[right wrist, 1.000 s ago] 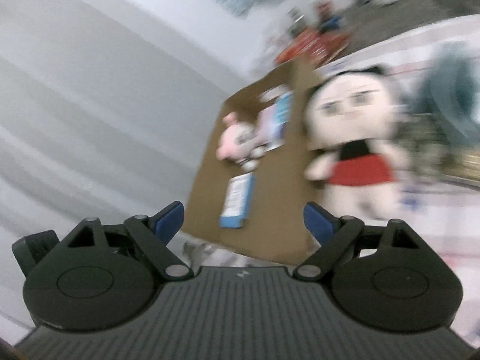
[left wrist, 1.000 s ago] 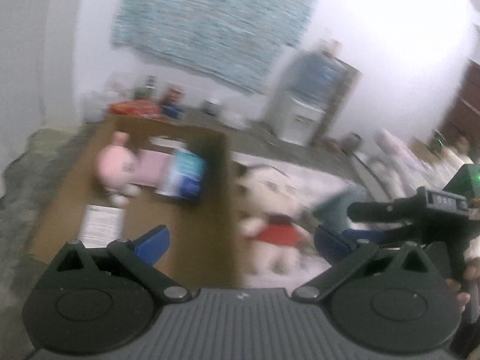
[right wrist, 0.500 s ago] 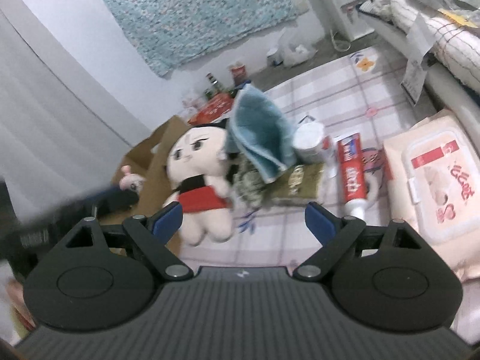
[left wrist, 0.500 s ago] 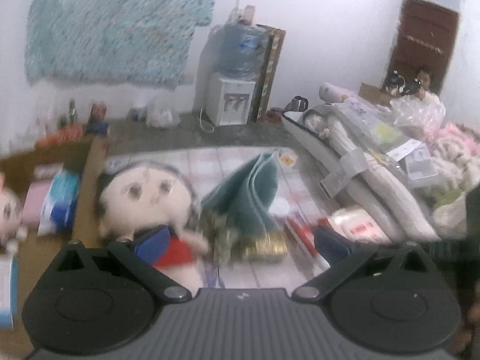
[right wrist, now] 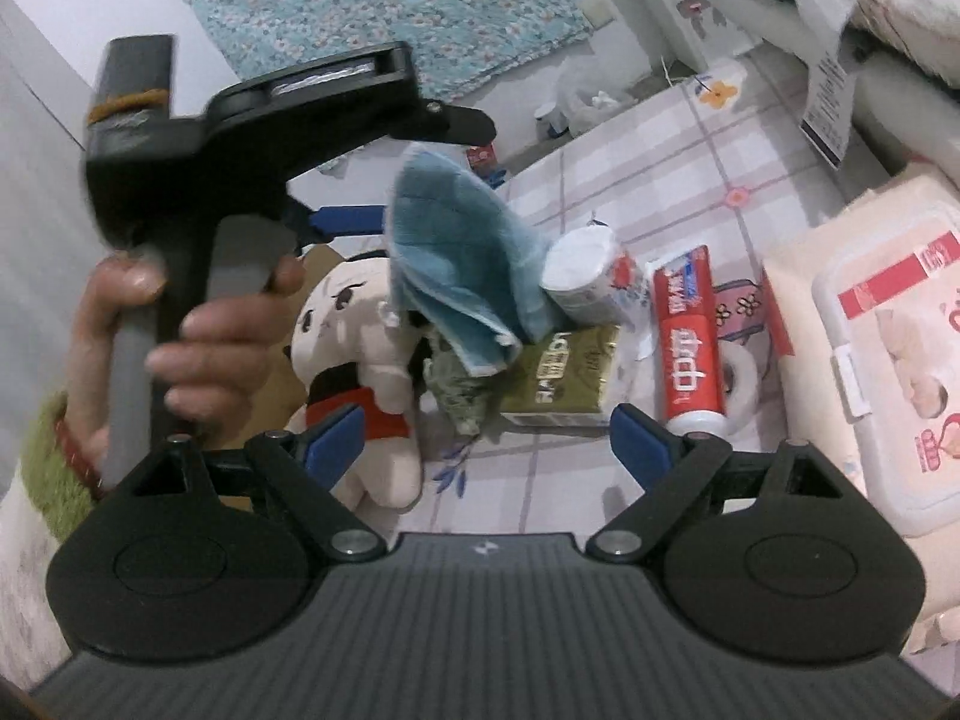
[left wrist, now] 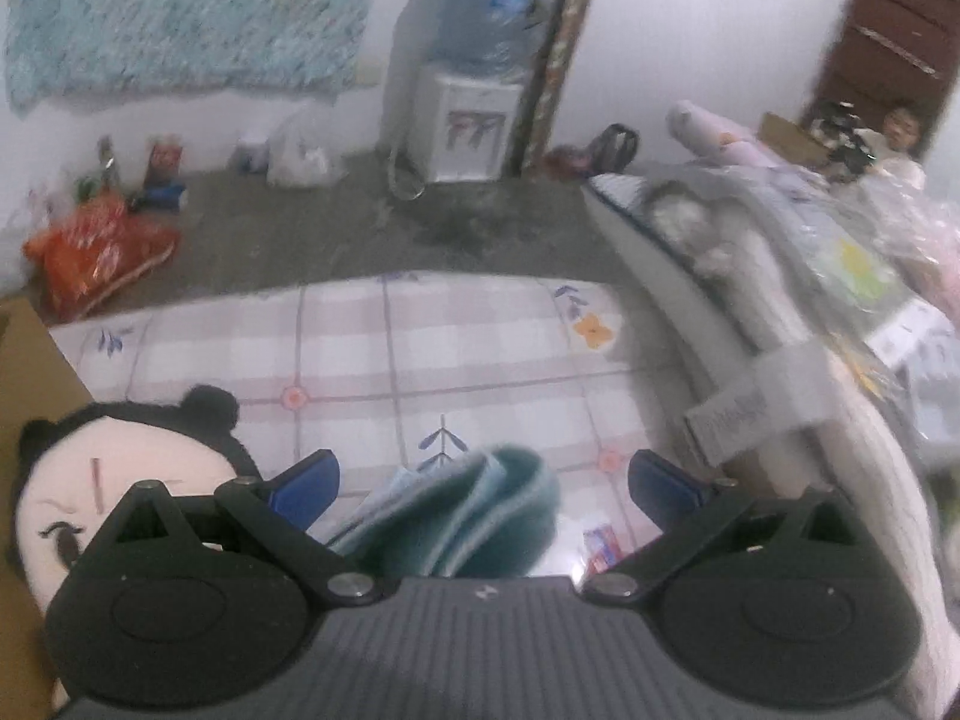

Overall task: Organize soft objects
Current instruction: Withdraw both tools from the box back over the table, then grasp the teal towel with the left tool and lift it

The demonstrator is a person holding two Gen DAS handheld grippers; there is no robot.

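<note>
A folded teal towel (left wrist: 462, 510) stands up from the checked mat, between and just below my left gripper's (left wrist: 483, 483) open blue fingers. It also shows in the right wrist view (right wrist: 462, 258), with the left gripper (right wrist: 420, 180) over its top. A plush doll with a black-haired head and red skirt (right wrist: 354, 348) lies left of the towel; its head (left wrist: 114, 480) sits at the lower left of the left wrist view. My right gripper (right wrist: 486, 441) is open and empty, above the mat in front of the doll and towel.
On the mat (right wrist: 600, 180) right of the towel lie a white roll (right wrist: 588, 276), a gold box (right wrist: 564, 384), a red toothpaste tube (right wrist: 690, 348) and a wet-wipes pack (right wrist: 864, 372). A cardboard box edge (left wrist: 24, 360) is left. Bagged bedding (left wrist: 780, 300) lies right; a water dispenser (left wrist: 474, 90) stands behind.
Both grippers swung right from the cardboard box to the mat. The left gripper has moved in close over the teal towel. Both stay open.
</note>
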